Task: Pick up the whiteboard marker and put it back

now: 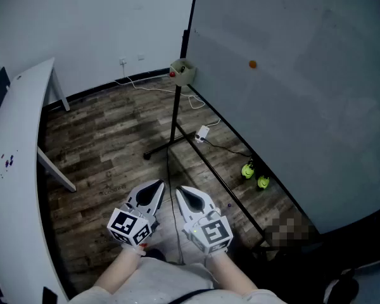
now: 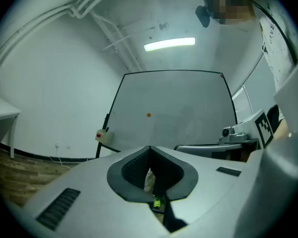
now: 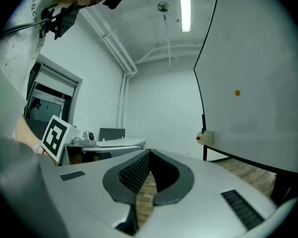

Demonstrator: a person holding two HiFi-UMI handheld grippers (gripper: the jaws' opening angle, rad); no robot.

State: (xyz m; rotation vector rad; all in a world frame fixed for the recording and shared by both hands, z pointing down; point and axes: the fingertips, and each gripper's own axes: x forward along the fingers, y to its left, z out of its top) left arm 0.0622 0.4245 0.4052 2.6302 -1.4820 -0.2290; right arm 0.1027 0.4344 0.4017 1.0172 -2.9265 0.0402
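Left gripper [image 1: 157, 187] and right gripper [image 1: 182, 191] near and low, jaws of both closed tip to tip on nothing, whiteboard [image 1: 291, 75] right, wood floor [image 1: 107, 144], white table [image 1: 19, 170] left, black stand [image 1: 176, 113], far box [image 1: 183, 71], marker cannot be made out

Wood-plank floor [image 1: 107, 138] fills centre. White table [image 1: 19, 144] along left edge. Black stand [image 1: 177, 116] mid-frame, with a beige box [image 1: 183, 72] (red button) mounted on it. White cable [image 1: 139, 84] by the far wall, white plug [image 1: 202, 133] near the stand foot. Two green items [image 1: 247, 170] right of centre, below the board [image 1: 304, 106]; orange dot [image 1: 253, 63] on the board.
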